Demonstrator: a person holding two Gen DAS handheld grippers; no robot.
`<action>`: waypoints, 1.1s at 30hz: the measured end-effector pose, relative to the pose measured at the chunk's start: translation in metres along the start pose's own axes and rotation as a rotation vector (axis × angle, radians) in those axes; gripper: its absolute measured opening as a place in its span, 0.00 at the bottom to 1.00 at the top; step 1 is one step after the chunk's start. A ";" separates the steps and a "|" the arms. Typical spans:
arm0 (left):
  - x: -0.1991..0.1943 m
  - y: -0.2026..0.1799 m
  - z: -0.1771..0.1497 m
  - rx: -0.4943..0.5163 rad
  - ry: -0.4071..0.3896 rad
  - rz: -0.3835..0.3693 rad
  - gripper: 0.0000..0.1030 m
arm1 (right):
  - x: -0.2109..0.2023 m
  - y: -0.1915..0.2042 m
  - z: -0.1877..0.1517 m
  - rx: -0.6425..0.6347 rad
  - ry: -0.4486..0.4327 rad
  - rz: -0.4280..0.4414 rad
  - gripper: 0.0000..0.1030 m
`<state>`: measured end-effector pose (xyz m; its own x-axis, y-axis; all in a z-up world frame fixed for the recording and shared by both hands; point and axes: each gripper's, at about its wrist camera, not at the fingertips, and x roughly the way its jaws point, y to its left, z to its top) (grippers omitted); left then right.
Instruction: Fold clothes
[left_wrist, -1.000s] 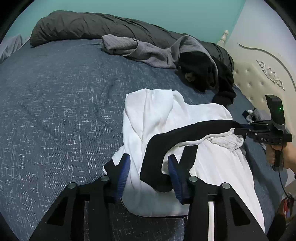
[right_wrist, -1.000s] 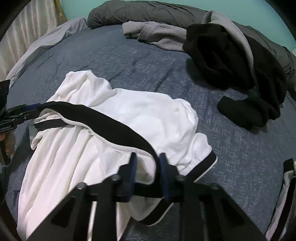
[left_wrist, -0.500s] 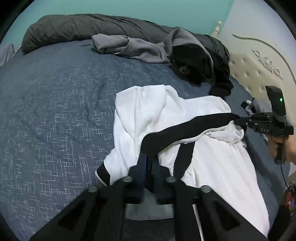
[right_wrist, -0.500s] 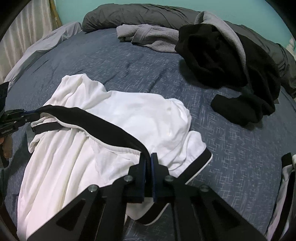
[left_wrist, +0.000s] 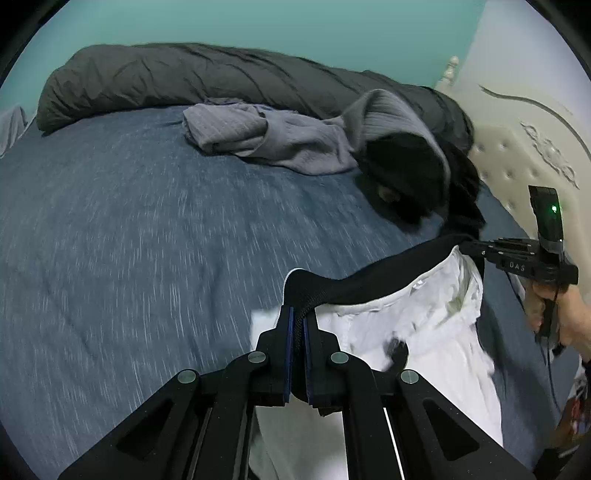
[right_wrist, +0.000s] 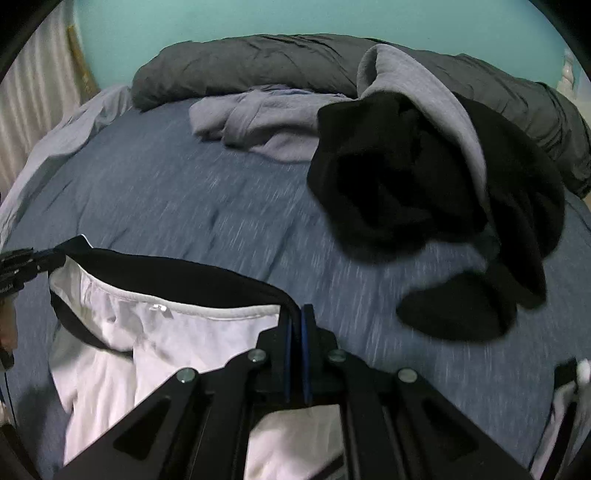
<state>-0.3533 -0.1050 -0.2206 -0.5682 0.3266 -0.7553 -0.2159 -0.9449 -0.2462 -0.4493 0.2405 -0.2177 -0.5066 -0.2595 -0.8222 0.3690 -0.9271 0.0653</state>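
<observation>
So, 2 grippers, both clamped tight on 1 white garment w/ a black ribbed waistband: left gripper pinches one end, right gripper the other, band stretched betw. them above the blue bedspread. White cloth hangs soft & creased near the bed's near edge. Toward the far edge lie 1 grey knit top, 1 black heap and 1 dk grey duvet roll.

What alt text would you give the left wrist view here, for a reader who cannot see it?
The left claw is shut on the black waistband of a white garment, stretched across to the right claw, which pinches its other end. Beyond, a blue bed cover carries grey clothing and black clothing.
</observation>
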 end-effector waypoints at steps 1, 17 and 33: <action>0.008 0.004 0.010 0.000 0.015 0.011 0.05 | 0.008 -0.001 0.010 0.001 0.004 -0.006 0.04; 0.133 0.049 0.089 -0.056 0.174 0.110 0.05 | 0.122 -0.024 0.078 -0.079 0.077 -0.122 0.04; 0.115 0.049 0.076 -0.061 0.126 0.072 0.48 | 0.100 -0.053 0.079 0.056 0.052 0.024 0.47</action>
<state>-0.4894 -0.1123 -0.2732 -0.4751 0.2563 -0.8418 -0.1278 -0.9666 -0.2222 -0.5807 0.2424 -0.2591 -0.4566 -0.2693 -0.8480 0.3356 -0.9348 0.1162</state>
